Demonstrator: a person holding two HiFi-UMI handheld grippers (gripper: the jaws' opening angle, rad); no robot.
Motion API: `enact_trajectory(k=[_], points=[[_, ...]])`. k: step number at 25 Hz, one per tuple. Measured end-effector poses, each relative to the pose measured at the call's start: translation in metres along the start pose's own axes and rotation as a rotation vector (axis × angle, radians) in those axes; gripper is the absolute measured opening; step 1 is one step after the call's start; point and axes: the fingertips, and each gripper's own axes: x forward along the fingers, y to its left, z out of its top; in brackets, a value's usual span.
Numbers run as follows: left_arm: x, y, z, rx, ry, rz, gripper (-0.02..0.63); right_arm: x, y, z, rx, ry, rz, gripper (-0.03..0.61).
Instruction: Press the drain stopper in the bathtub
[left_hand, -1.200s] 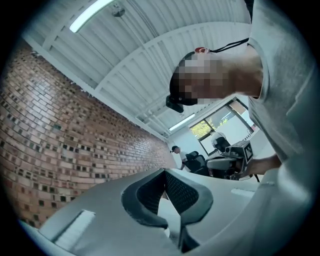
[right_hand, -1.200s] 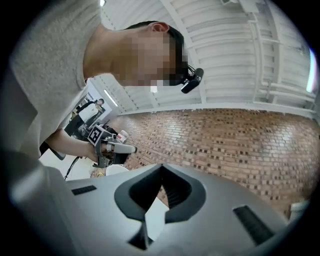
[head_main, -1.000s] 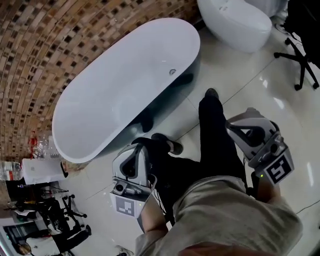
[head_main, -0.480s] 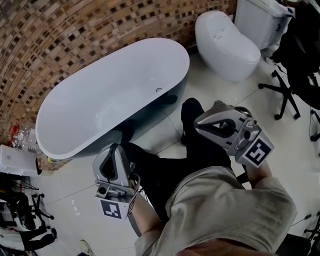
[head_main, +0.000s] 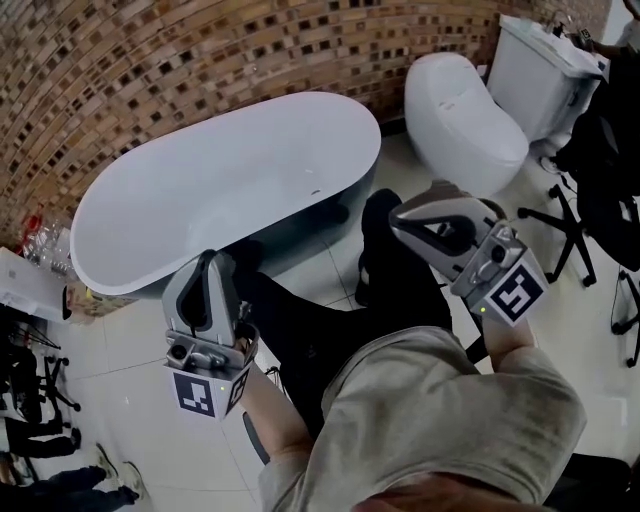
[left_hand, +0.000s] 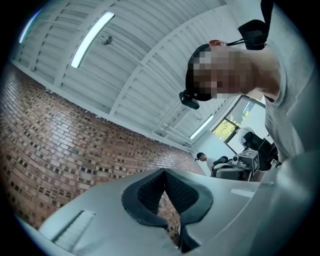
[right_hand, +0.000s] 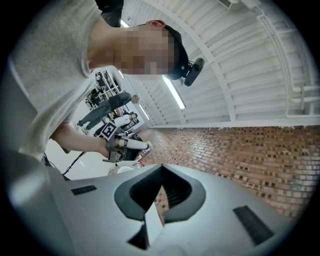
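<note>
The white oval bathtub (head_main: 200, 200) stands against the mosaic wall, in the upper left of the head view. Its small round drain stopper (head_main: 316, 191) sits on the tub floor near the right end. My left gripper (head_main: 208, 262) is held over the floor in front of the tub, well short of the stopper. My right gripper (head_main: 398, 224) hovers to the tub's right, above my dark trouser leg. Both point upward at the ceiling. In the left gripper view the left gripper (left_hand: 163, 172) is shut on nothing, and in the right gripper view the right gripper (right_hand: 161, 167) likewise.
A white toilet (head_main: 465, 105) with its cistern (head_main: 545, 65) stands right of the tub. A black office chair (head_main: 600, 190) is at the far right. Bottles and clutter (head_main: 40, 245) lie at the tub's left end. My legs (head_main: 400, 280) stand on glossy white tiles.
The head view has swung, so the tub now lies lower and flatter in frame. The left gripper has moved up and left in view. The right gripper has moved left, toward the tub's end.
</note>
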Motion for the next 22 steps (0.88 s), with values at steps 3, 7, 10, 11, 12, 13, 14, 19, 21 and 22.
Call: enact_trajectory(k=[3,7,10,11,12,13,14,19,21,22], points=[[0.01,-0.003,-0.001,0.023,0.008,0.007,0.0,-0.021,-0.023,0.003,0.028,-0.037,-0.053,0.0],[0.031,-0.019,-0.02,0.034,0.043,-0.017,0.0,-0.042,-0.038,-0.011,0.03,-0.041,-0.078,0.0],[0.059,-0.021,-0.037,0.035,0.09,-0.052,0.0,-0.041,-0.055,-0.029,0.047,-0.015,-0.073,0.0],[0.067,-0.019,-0.043,0.037,0.109,-0.062,0.0,-0.038,-0.062,-0.036,0.066,-0.009,-0.073,0.0],[0.072,-0.018,-0.05,0.041,0.13,-0.07,0.0,-0.035,-0.068,-0.045,0.09,-0.004,-0.075,0.0],[0.075,-0.016,-0.058,0.047,0.153,-0.073,0.0,-0.033,-0.073,-0.056,0.118,0.001,-0.076,0.0],[0.075,-0.014,-0.068,0.054,0.174,-0.071,0.0,-0.03,-0.076,-0.068,0.149,0.006,-0.075,0.0],[0.081,0.024,-0.128,0.013,0.234,-0.025,0.0,0.003,-0.079,-0.143,0.231,0.065,-0.039,0.0],[0.085,0.037,-0.152,-0.013,0.26,-0.011,0.0,0.014,-0.079,-0.165,0.238,0.092,-0.027,0.0],[0.089,0.041,-0.162,-0.015,0.271,-0.012,0.0,0.017,-0.081,-0.174,0.244,0.096,-0.023,0.0]])
